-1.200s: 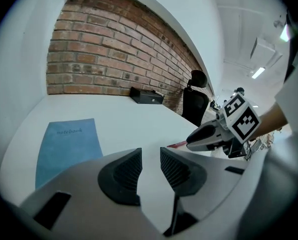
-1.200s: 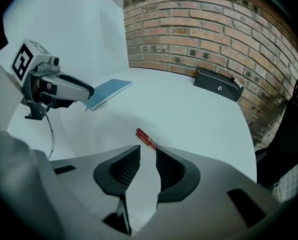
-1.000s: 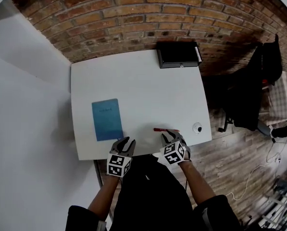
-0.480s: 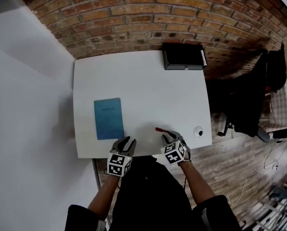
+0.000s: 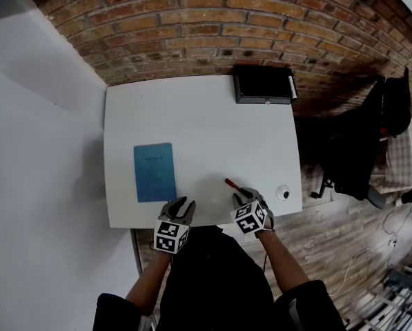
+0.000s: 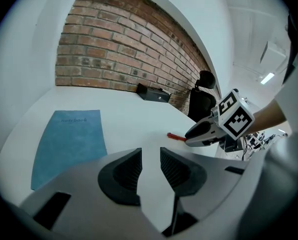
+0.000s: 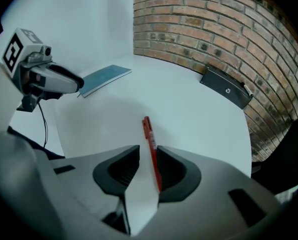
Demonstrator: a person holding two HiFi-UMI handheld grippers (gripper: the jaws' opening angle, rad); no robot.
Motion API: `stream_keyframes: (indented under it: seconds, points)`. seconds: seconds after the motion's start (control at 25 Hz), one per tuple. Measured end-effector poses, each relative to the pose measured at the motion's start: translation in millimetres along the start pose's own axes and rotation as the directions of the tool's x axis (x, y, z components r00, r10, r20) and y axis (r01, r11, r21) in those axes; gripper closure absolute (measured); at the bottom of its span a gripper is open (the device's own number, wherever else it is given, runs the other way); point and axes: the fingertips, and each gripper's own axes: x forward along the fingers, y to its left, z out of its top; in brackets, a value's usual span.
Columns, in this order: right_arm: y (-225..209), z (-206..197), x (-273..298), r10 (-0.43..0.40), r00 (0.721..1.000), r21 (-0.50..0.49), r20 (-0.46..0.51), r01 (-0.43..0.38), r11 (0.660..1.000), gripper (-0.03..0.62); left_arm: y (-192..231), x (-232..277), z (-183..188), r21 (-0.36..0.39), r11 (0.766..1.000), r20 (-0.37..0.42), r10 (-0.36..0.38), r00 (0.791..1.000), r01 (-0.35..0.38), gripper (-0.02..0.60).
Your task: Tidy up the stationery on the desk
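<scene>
Showing "notebook" in small print near the top edge of the blue notebook (image 6: 71, 139), lying by the table's (image 6: 139, 116) left edge.

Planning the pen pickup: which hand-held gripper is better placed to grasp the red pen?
Right. The right hand-held gripper has the red pen lying between its open jaws, close to one pad. The left hand-held gripper is open and empty, near the blue notebook, apart from the pen.

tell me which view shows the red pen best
The right gripper view: the red pen lies close up, almost full length, between that gripper's fingers. The head view shows only a tiny red sliver; the left gripper view shows a short stub by the right gripper.
</scene>
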Motion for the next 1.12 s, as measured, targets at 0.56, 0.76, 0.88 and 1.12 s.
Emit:
stream_keyframes:
  seconds: [0.56, 0.76, 0.88, 1.12]
  points:
    - [-5.0, -5.4, 7.5, 0.009, 1.0, -0.006, -0.021, -0.009, 1.0, 0.496, -2.6, 1.4, -2.5, -0.01, 1.0, -0.006, -0.001, 1.0, 0.001, 0.459]
    - [-6.2, -6.0, 6.7, 0.001, 1.0, 0.006, -0.03, -0.001, 1.0, 0.518, -3.7, 2.2, -5.2, -0.017, 1.0, -0.013, 0.0, 1.0, -0.001, 0.459]
    - [-8.1, -6.5, 6.2, -0.002, 0.999, 0.015, -0.035, 0.002, 1.0, 0.528, -4.7, 3.3, -2.9, -0.017, 1.0, -0.006, -0.002, 1.0, 0.002, 0.459]
    - [-9.7, 2.9, 3.5, 0.005, 1.0, 0.061, -0.018, -0.004, 0.998, 0.53, -2.8, 2.8, 1.4, -0.021, 1.0, 0.003, -0.002, 1.0, 0.002, 0.459]
